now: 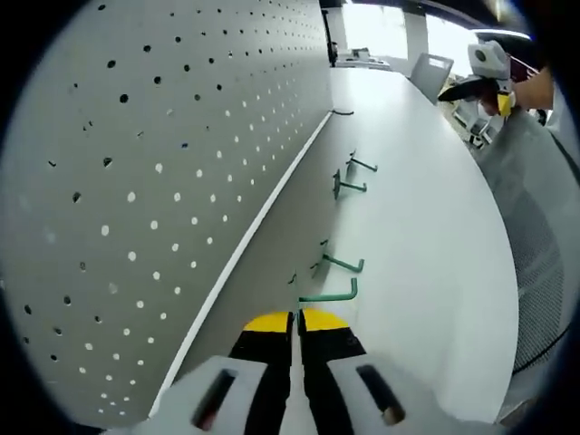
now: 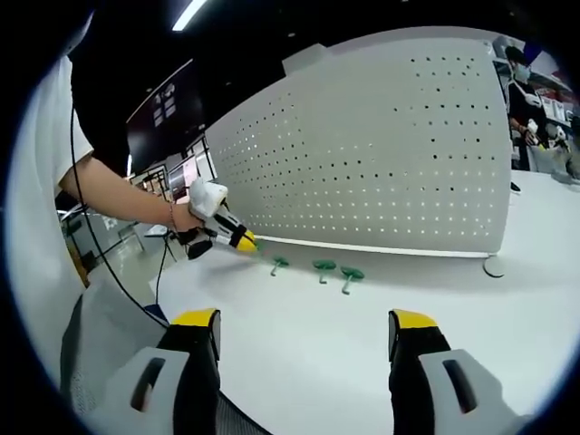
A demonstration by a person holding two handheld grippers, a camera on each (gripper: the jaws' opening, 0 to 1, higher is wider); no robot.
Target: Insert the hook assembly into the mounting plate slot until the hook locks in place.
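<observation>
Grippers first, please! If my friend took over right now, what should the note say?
Left gripper: shut on a green hook, low on the white table beside the pegboard.
Right gripper: open, empty, held back over the table.
Things: more green hooks lie loose on the table along the pegboard's foot.
Done: one hook gripped.
Left: no hook is in the pegboard yet; push the held one in until it locks.

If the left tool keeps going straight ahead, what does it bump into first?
The left tool is shut, and the nearest green hook lies just past its tips, so probably that one first. More green hooks wait further along the white table.
</observation>
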